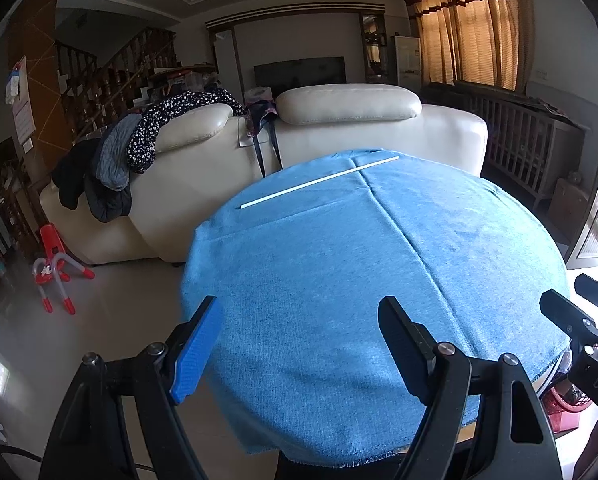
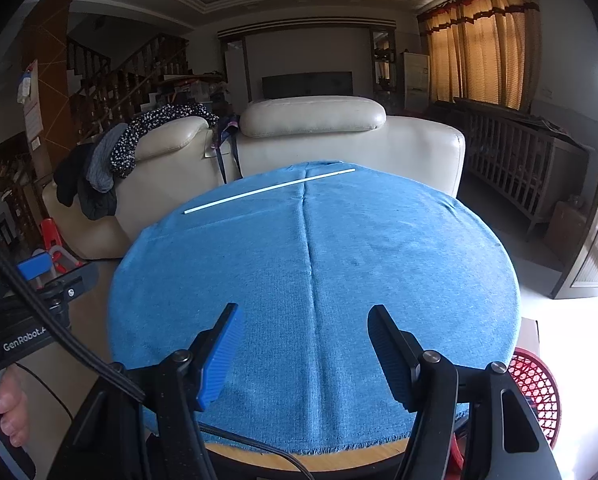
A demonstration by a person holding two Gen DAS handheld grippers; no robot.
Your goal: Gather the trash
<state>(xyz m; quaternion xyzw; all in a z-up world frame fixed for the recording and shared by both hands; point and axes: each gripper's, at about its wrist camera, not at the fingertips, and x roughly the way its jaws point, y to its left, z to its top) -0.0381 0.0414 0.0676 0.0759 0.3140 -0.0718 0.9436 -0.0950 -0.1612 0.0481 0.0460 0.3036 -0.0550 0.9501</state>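
The straw (image 1: 320, 182) lies flat at the far edge of the blue-clothed worktop (image 1: 339, 280), just before the sofa (image 1: 339, 128), long axis diagonal, right end farther. Left gripper (image 1: 299, 344) and right gripper (image 2: 303, 352) fingers stand wide, empty.

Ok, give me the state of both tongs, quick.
Left tongs: open, holding nothing, over the blue cloth.
Right tongs: open, holding nothing, over the same cloth.

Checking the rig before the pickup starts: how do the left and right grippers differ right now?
The left gripper has its jaws spread wider than the right gripper. The left sits at the cloth's left edge, partly over the floor; the right sits over the cloth's middle seam. Both are empty, with the straw far off.
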